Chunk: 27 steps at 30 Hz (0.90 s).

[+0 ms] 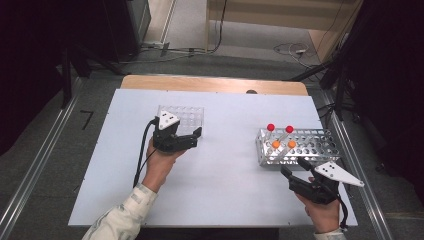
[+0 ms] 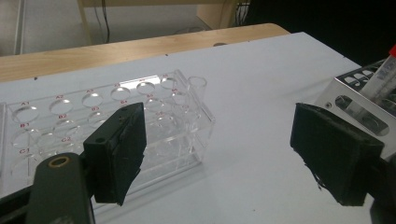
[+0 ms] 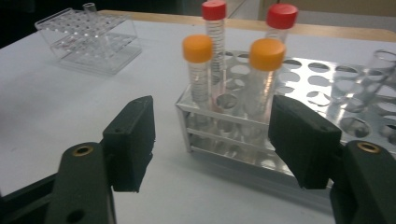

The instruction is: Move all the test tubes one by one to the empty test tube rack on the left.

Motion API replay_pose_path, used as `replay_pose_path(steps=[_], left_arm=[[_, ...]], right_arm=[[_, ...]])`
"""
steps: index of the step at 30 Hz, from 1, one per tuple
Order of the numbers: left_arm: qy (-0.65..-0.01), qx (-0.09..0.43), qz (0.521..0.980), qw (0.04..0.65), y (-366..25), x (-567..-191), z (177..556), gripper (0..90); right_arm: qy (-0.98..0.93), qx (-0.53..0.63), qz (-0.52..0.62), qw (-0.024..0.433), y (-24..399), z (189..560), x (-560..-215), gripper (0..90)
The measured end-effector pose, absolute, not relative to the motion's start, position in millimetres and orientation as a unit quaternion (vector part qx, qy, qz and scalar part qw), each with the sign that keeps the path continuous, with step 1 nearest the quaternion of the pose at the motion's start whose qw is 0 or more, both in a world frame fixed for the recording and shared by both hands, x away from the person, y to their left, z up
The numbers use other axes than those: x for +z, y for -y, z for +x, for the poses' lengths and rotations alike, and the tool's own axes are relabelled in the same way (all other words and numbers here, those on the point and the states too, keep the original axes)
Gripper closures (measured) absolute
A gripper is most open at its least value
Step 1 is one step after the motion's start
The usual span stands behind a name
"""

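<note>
Black jaws of the right gripper (image 3: 212, 140) are standing wide apart with nothing between them, and they are pointing straight at the near corner of the metal rack (image 3: 224, 135). Just beyond that corner, two orange-capped tubes (image 3: 198, 70) are standing upright in the front holes, and two red-capped tubes (image 3: 214, 28) are rising behind them, so each tube's long axis is running straight up, across the level line of the jaws. In the high view this gripper (image 1: 295, 167) is sitting just on the person's side of the rack (image 1: 310, 147), near but not touching it, and it looks by far the closer hand to the capped tubes. A clear uncapped tube (image 3: 373, 77) is leaning in a hole farther along the rack.

Over on the other side, the left gripper (image 1: 192, 135) is also hanging open and holding nothing, its jaws lying just beside the clear plastic rack (image 1: 181, 117), where one small clear tube (image 2: 197, 93) is standing at the far corner. Both racks are resting well apart on the white table (image 1: 225, 190), so a reach for an orange cap would probably fall to the right hand, going forward and slightly up
</note>
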<state>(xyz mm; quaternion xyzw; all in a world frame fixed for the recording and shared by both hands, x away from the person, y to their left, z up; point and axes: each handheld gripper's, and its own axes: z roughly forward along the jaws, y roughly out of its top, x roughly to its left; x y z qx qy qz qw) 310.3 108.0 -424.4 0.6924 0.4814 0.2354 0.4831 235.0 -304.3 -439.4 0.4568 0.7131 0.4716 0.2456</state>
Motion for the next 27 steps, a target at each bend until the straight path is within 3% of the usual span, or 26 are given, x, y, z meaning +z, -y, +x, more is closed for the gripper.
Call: replay_pose_path(steps=[10,19,27], left_arm=[[-0.494,0.243,0.689,0.472,-117,-427,305,16.2],[-0.493,0.239,0.69,0.472,-117,-429,306,16.2],[-0.49,0.236,0.694,0.472,-115,-429,305,16.4]], right_arm=[[-0.686,0.447,0.505,0.274,326,250,-443,22.4],[-0.666,0.424,0.534,0.302,333,273,-446,22.5],[-0.663,0.41,0.541,0.316,338,290,-452,34.9]])
